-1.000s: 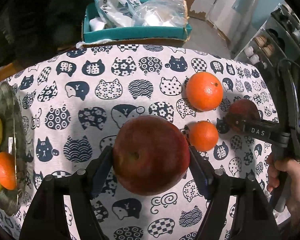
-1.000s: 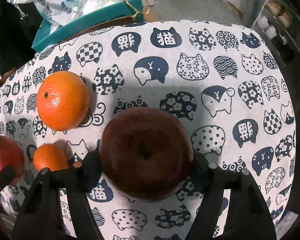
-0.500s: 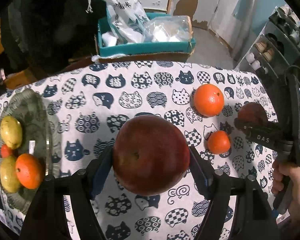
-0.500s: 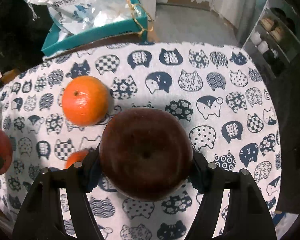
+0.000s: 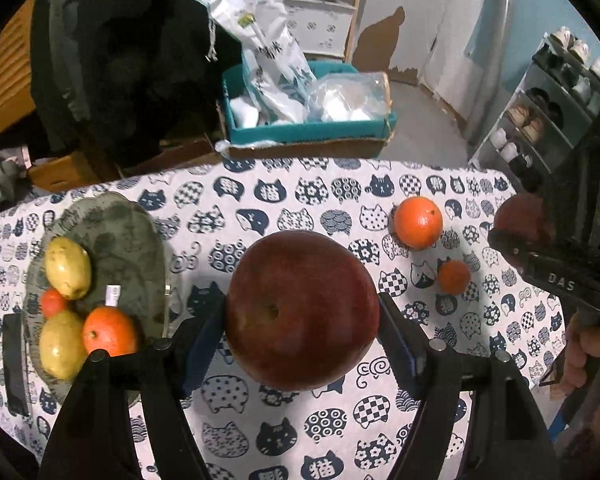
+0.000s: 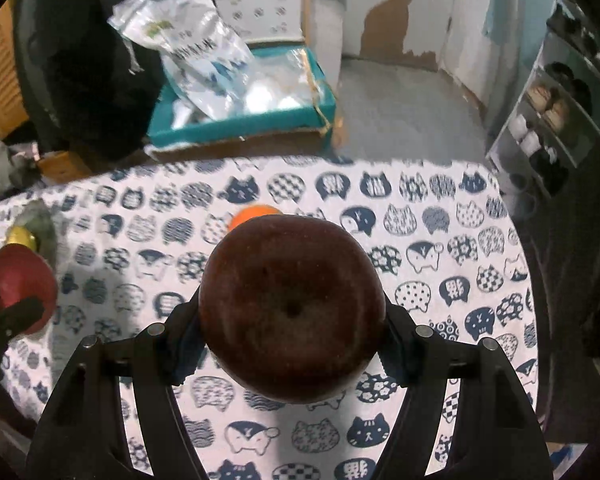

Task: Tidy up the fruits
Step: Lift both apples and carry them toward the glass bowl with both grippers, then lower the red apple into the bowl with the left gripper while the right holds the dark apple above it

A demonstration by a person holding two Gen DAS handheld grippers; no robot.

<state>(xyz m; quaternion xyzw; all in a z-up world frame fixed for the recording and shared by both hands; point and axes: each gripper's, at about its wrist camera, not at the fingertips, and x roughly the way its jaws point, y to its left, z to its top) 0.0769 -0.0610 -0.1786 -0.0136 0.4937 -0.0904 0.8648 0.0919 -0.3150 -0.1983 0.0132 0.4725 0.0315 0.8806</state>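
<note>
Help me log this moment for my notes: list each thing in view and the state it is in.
Left hand-held gripper: shut on a red apple, held above the table.
Right hand-held gripper: shut on a dark red apple, also lifted.
Large orange: loose on the tablecloth.
Small orange: loose on the tablecloth, near the large one.
Glass plate: partly filled with two yellow fruits, an orange and a small red fruit.

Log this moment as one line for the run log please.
left gripper: shut on red apple | right gripper: shut on dark red apple | grey-green glass plate: holds fruit | both apples above cat-print cloth
</note>
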